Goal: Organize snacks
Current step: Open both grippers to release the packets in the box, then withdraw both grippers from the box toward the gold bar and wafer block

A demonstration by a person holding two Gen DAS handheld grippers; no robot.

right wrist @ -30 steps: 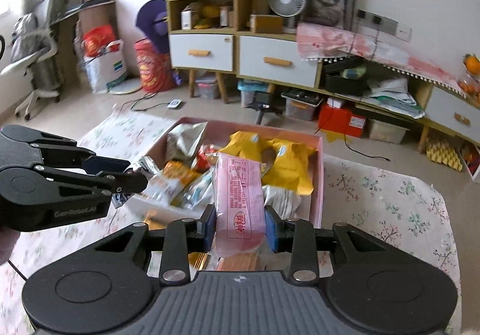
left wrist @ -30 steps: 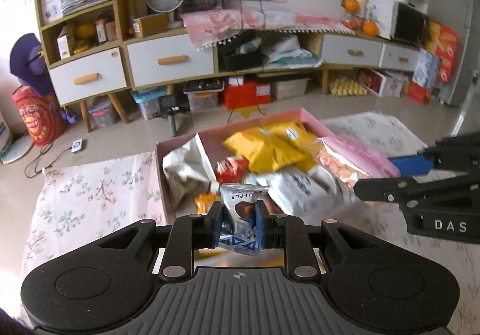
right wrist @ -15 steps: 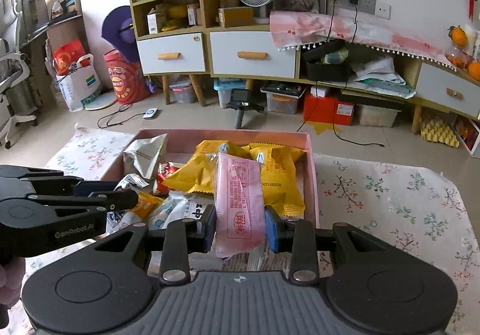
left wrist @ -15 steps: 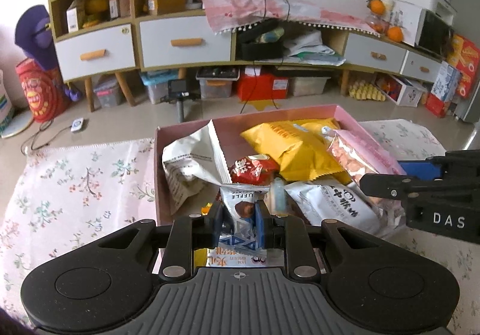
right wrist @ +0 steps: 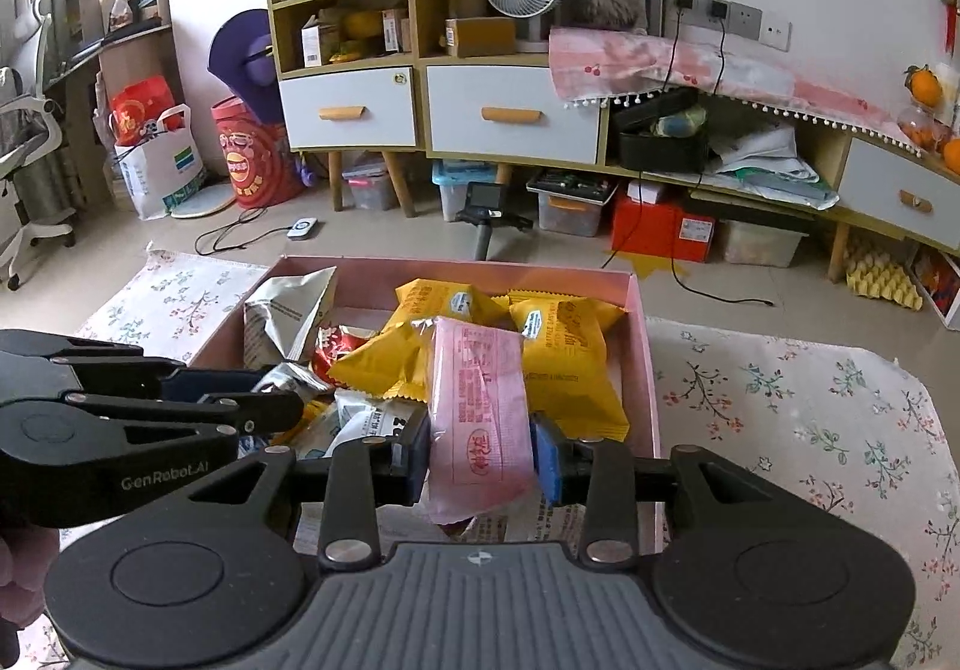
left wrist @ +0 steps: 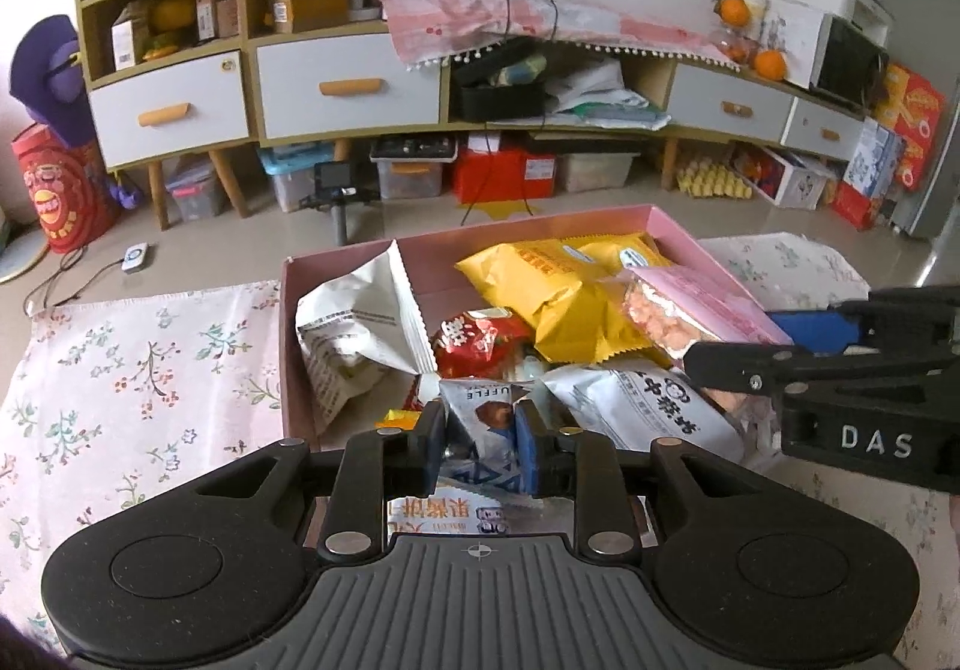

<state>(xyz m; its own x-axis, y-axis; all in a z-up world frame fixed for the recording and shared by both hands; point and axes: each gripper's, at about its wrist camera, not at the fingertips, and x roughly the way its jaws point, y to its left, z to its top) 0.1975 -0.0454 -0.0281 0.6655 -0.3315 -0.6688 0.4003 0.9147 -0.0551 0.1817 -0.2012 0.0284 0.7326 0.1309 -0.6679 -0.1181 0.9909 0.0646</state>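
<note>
You are holding both grippers side by side over the near edge of the pink box [left wrist: 672, 223], each one pointing forward and slanting down into the heap of snacks. Your left gripper [left wrist: 478, 445] is sitting low at the box's near left part with a small blue-and-white truffle packet [left wrist: 483, 430] between its pads; its jaws are opening, and the pads are still touching the packet's sides. Your right gripper [right wrist: 483, 457] is sitting to the right of it, over the near right part of the box, with a long pink packet [right wrist: 480, 412] standing up between its pads. Those jaws are opening too, and a thin gap is showing between the right pad and the wrapper. The pink packet is leaning over the yellow bags [right wrist: 564, 352] behind it. In the right wrist view your left gripper is reaching in from the left edge, level with the box. The box is resting on a flowered cloth [right wrist: 798, 406].
</note>
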